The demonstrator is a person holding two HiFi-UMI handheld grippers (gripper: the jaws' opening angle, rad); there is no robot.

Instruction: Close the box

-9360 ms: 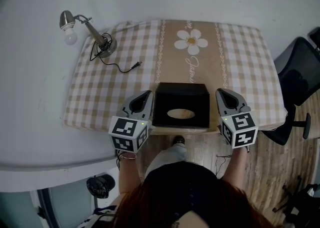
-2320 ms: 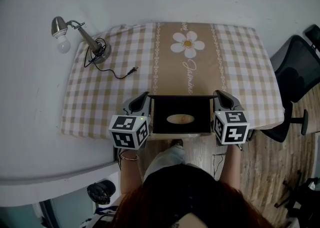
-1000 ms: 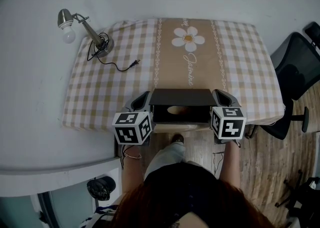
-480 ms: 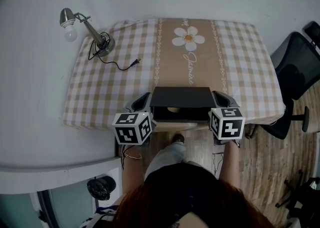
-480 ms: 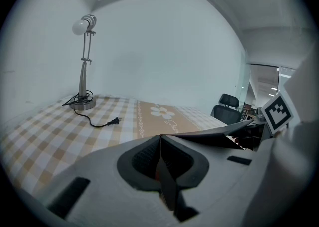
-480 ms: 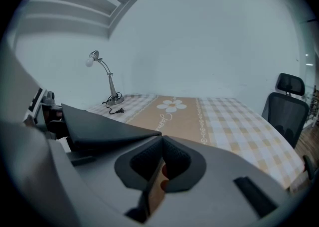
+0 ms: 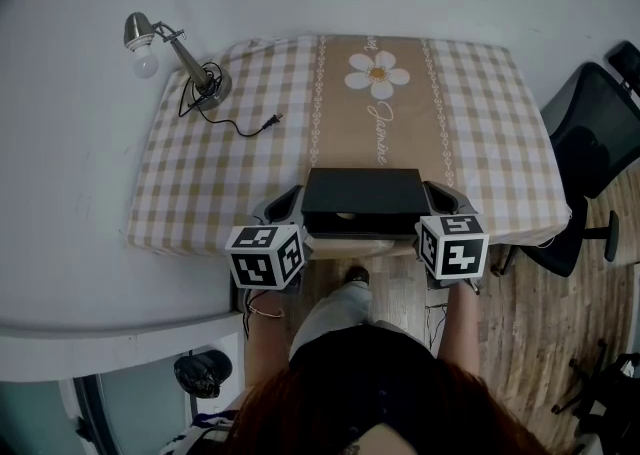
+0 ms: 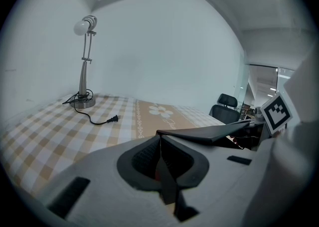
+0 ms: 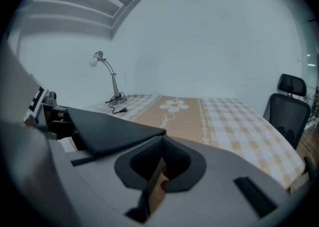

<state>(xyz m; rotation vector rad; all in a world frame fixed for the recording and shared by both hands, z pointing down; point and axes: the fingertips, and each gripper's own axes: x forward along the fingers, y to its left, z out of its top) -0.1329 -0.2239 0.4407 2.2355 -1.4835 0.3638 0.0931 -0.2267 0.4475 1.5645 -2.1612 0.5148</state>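
Note:
A black box (image 7: 358,226) sits at the table's near edge, between my two grippers. Its flat black lid (image 7: 362,191) is tilted low over the box, and only a sliver of the pale oval inside still shows. My left gripper (image 7: 291,205) is shut on the lid's left corner. My right gripper (image 7: 432,201) is shut on the right corner. In the left gripper view the lid (image 8: 215,132) runs right from the closed left gripper (image 8: 160,140). In the right gripper view the lid (image 9: 107,128) runs left from the closed right gripper (image 9: 162,143).
A checked tablecloth (image 7: 230,173) with a daisy stripe (image 7: 378,73) covers the table. A desk lamp (image 7: 178,55) stands at the far left corner, its cord and plug (image 7: 262,124) trailing toward the middle. A black office chair (image 7: 598,148) stands to the right.
The lid has swung up and over from lying open. It now hangs lower over the box, hiding most of the pale oval. Both grippers have kept hold of its corners.

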